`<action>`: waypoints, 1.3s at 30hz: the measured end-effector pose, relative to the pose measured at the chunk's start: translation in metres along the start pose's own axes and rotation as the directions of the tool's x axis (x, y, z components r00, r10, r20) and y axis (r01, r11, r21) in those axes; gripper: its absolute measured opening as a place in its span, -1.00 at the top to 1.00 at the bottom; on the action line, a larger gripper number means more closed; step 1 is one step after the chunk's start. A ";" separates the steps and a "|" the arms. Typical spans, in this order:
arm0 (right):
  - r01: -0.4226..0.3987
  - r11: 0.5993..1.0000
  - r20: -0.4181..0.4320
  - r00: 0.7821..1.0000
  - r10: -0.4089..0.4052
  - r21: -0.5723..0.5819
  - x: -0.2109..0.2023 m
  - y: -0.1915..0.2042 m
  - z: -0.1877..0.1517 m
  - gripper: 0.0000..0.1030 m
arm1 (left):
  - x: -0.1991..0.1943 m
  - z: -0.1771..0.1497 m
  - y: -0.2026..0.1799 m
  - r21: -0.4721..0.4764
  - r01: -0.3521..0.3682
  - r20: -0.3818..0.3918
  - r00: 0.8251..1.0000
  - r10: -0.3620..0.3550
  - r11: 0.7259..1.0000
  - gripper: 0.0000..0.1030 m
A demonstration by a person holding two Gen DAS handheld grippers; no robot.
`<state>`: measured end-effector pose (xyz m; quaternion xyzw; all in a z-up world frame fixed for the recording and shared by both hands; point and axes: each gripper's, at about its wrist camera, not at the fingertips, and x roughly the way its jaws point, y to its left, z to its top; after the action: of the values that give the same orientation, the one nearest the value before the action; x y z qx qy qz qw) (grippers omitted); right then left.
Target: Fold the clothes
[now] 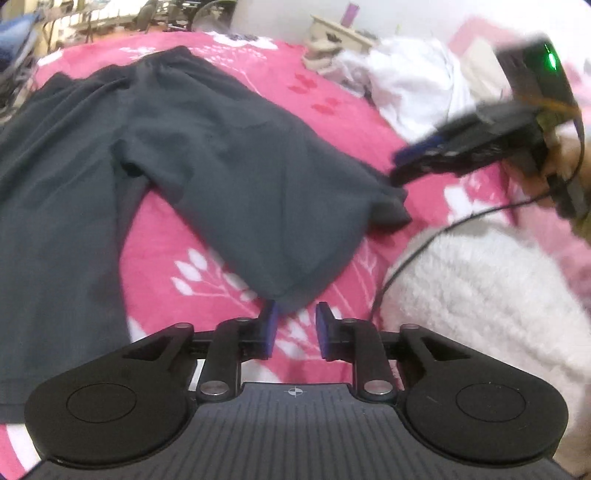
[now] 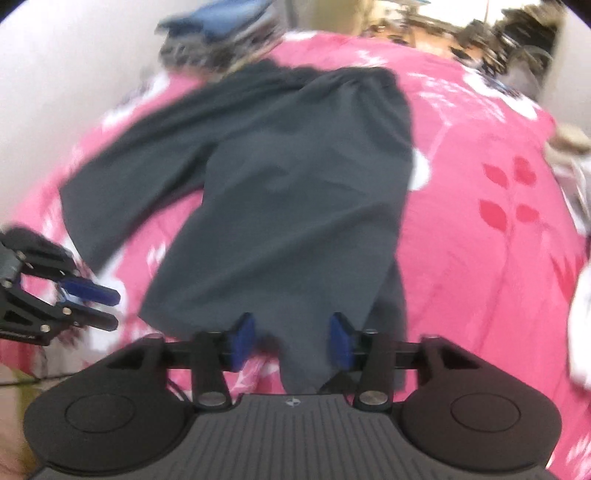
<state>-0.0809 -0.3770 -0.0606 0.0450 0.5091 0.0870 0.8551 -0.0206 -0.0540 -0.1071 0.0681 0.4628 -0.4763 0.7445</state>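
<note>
Dark grey shorts (image 1: 229, 158) lie spread on a pink floral bedspread (image 1: 177, 236), waistband at the far end, both legs towards me. My left gripper (image 1: 295, 325) is open, with the hem corner of the near leg just beyond its blue pads. My right gripper (image 2: 291, 336) is open over the hem of the same leg of the shorts (image 2: 295, 192), with cloth between the pads. The right gripper also shows in the left wrist view (image 1: 410, 162), at the leg's other corner. The left gripper shows in the right wrist view (image 2: 99, 306), open.
A white fluffy blanket (image 1: 480, 295) lies at the near right with a black cable (image 1: 413, 251) across it. A pile of white clothes (image 1: 410, 81) sits at the far right. Blue folded cloth (image 2: 221, 22) lies beyond the bed's far end by a white wall (image 2: 74, 74).
</note>
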 end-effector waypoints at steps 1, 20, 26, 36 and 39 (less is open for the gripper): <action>-0.005 0.998 0.015 1.000 0.005 0.056 -0.008 -0.012 -0.003 -0.03 | -0.004 0.002 0.007 -0.035 0.012 0.014 1.000 -0.012 0.999 0.52; -0.079 0.971 0.067 0.996 0.065 0.227 0.020 -0.063 -0.028 0.26 | 0.077 0.038 0.031 -0.237 -0.138 -0.058 0.990 0.128 0.962 0.51; -0.158 0.966 0.073 0.987 0.146 0.206 0.038 -0.056 -0.022 0.30 | 0.077 0.036 0.032 -0.246 -0.132 -0.050 0.991 0.123 0.960 0.51; -0.370 0.903 0.169 0.926 0.338 0.217 0.046 -0.054 -0.011 0.29 | 0.076 0.034 0.027 -0.232 -0.151 -0.040 0.988 0.146 0.961 0.51; -0.428 0.843 0.262 0.897 0.354 0.326 0.028 -0.081 -0.023 0.27 | 0.077 0.032 0.027 -0.246 -0.145 -0.033 0.989 0.141 0.958 0.51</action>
<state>-0.0801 -0.4514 -0.1090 0.3194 0.4113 0.1564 0.8392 0.0299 -0.1063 -0.1560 0.0116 0.5180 -0.3592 0.7762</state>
